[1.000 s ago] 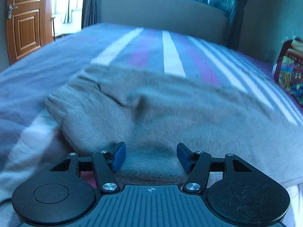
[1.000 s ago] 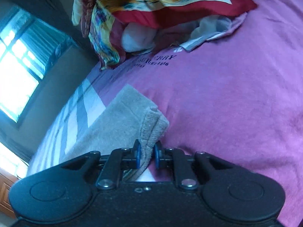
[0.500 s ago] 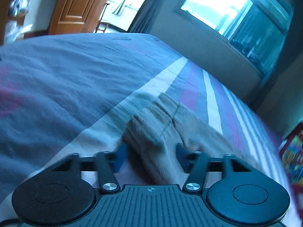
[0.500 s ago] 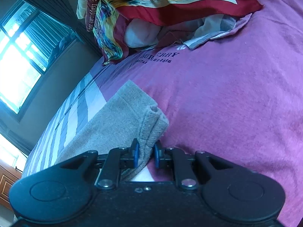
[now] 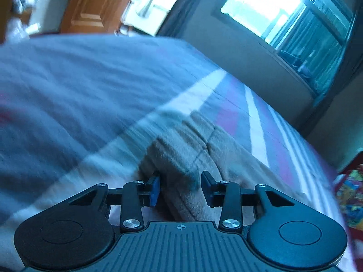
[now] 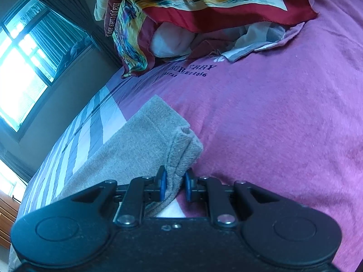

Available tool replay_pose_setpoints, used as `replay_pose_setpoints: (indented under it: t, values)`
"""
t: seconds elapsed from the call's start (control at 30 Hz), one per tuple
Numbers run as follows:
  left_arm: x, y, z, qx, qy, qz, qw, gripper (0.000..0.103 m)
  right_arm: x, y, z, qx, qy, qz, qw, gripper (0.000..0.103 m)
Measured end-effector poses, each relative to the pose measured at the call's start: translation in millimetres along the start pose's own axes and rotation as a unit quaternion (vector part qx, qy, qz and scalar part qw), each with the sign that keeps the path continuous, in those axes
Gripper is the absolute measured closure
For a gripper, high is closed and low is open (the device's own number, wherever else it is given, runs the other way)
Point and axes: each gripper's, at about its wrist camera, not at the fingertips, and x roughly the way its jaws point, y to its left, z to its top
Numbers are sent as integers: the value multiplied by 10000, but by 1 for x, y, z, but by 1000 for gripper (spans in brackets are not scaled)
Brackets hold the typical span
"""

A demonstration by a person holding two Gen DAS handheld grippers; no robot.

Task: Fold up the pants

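The left claw hovers low over the bed, its jaws opening with a thick ridge of the grey pants lying between them; the pads stand clear of the cloth on both sides, so nothing is pinched there. That end of the pants is bunched into soft rolls, which looks like the waistband, though blur makes this uncertain. It probably sits there to line up a fresh bite on that end.

The right claw is pressed nearly together on a hem corner of the pants, the doubled edge caught between its blue pads. Holding this corner likely anchors the leg end so the fabric stays stretched along the bed. Beyond it, well apart, a heap of patterned bedding rests on the purple cover.
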Motion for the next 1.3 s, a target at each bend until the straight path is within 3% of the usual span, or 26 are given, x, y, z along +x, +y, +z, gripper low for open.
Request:
replay_pose_setpoints:
  t: [0.07,0.13,0.17,0.2,0.3,0.4,0.47,0.57,0.7,0.87,0.93,1.0,1.03,1.27,1.3]
  values:
    - [-8,-7,-3,141,-205,239,9994,64,0,0,0,6,-7,2,10000,89]
    - [-15,-11,-6,134,-318,-32,9994,67,0,0,-1,9,-13,0,10000,89]
    - [-15,-13,-6,158,-291,-90,9994,71,0,0,-1,3,-17,-1,10000,89]
    - [-16,-13,-4,151,-294,-80,9994,81,0,0,-1,-1,-19,-2,10000,89]
    - [-10,5,3,-345,-163,-335,9987,81,0,0,-1,-5,-25,8,10000,89]
    - [-1,29,12,-1036,-15,-862,9909,81,0,0,-1,-6,-31,16,10000,88]
    - [9,29,15,-1010,112,-973,9901,81,0,0,-1,-5,-28,14,10000,88]
    - [31,22,19,-593,612,-781,9933,81,0,0,-1,-8,-34,8,10000,88]
    - [40,28,20,-842,744,-862,9899,80,0,0,-1,-29,-39,6,10000,87]
    - [40,18,23,-572,771,-635,9934,80,0,1,-1,-40,-43,1,10000,87]
    - [30,16,21,-527,606,-606,9949,78,0,0,-1,-31,-39,10,10000,87]
    - [22,19,15,-714,476,-772,9933,50,0,1,-2,-21,-46,11,10000,87]
    - [19,22,13,-836,431,-891,9916,46,0,1,-2,-22,-47,13,10000,87]
    - [25,39,2,-1392,321,-1264,9816,46,0,1,-2,-35,-49,8,10000,87]
    - [28,43,3,-1526,305,-1347,9786,54,0,1,-2,-41,-49,5,10000,87]
